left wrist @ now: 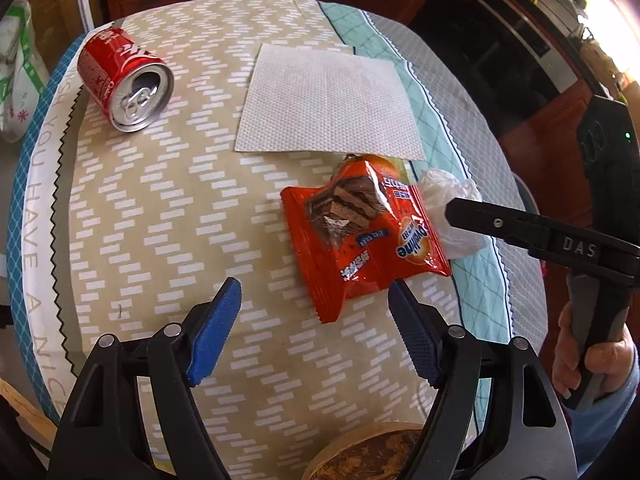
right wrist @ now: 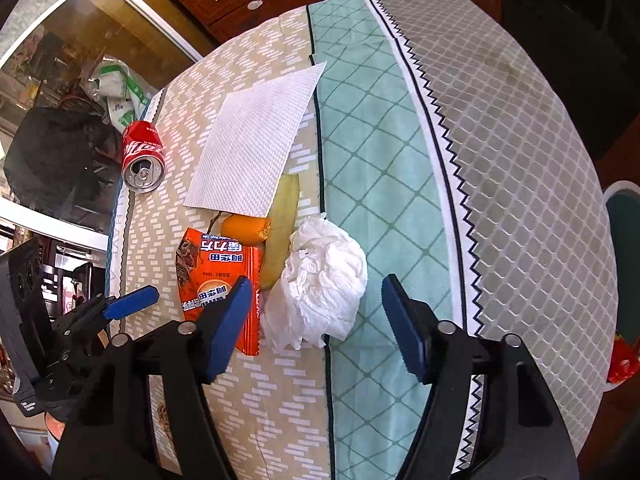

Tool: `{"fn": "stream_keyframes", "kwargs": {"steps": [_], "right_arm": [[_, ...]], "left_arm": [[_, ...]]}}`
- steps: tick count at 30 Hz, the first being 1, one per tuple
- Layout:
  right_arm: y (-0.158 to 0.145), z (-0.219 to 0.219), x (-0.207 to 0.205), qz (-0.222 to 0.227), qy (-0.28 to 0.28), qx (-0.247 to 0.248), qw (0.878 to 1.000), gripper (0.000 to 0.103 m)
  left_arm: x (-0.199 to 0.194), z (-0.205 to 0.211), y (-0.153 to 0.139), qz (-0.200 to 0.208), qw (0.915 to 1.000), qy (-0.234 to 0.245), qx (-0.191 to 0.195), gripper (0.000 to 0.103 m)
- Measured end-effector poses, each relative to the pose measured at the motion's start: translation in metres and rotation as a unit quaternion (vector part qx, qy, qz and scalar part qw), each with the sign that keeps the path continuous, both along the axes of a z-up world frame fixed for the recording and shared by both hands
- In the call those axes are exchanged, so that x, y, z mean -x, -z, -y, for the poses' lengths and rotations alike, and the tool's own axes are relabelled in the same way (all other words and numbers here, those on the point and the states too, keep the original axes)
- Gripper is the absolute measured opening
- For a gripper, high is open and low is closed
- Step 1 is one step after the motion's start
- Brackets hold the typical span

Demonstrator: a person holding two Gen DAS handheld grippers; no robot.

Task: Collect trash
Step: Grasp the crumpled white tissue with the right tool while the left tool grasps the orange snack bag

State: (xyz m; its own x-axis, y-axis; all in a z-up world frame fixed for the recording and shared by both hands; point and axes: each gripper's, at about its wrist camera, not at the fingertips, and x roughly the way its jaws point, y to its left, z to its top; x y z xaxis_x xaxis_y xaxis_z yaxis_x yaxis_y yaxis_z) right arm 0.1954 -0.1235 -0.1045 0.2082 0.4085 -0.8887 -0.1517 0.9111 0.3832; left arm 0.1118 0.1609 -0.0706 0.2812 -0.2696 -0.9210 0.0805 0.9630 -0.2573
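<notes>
Left tongs (left wrist: 314, 330): spread, above bare tabletop (left wrist: 160, 220) | right tongs (right wrist: 316, 320): spread, straddling tissue (right wrist: 324, 276) | can (left wrist: 124, 80): far-left edge

Table (right wrist: 520, 128) under patterned cloth (left wrist: 160, 220): beige zigzag field, teal diamond band, grey lattice edge. Lying on cloth: red can (left wrist: 122, 80) on its side, opening toward viewer; flat paper towel (left wrist: 328, 100); orange snack wrapper (left wrist: 360, 236); crumpled tissue (right wrist: 320, 280) just beside wrapper; yellow peel (right wrist: 282, 232) and orange fruit piece (right wrist: 246, 229) between towel and wrapper.
</notes>
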Motion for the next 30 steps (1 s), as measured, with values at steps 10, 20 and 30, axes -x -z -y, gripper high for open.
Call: {"fn": "stream_keyframes", "kwargs": {"steps": [10, 20, 30], "right_arm": [[0.007, 0.006, 0.011, 0.01, -0.006, 0.018, 1.0, 0.012], [0.019, 0.038, 0.022, -0.006, 0.026, 0.003, 1.0, 0.012], [0.019, 0.047, 0.026, -0.001, 0.031, -0.013, 0.999, 0.012]], "left_arm": [[-0.011, 0.026, 0.012, -0.008, 0.9995, 0.029, -0.012, 0.089], [-0.02, 0.067, 0.019, 0.014, 0.9973, 0.056, -0.046, 0.089], [-0.01, 0.072, 0.018, 0.023, 0.9969, 0.05, -0.056, 0.013]]}}
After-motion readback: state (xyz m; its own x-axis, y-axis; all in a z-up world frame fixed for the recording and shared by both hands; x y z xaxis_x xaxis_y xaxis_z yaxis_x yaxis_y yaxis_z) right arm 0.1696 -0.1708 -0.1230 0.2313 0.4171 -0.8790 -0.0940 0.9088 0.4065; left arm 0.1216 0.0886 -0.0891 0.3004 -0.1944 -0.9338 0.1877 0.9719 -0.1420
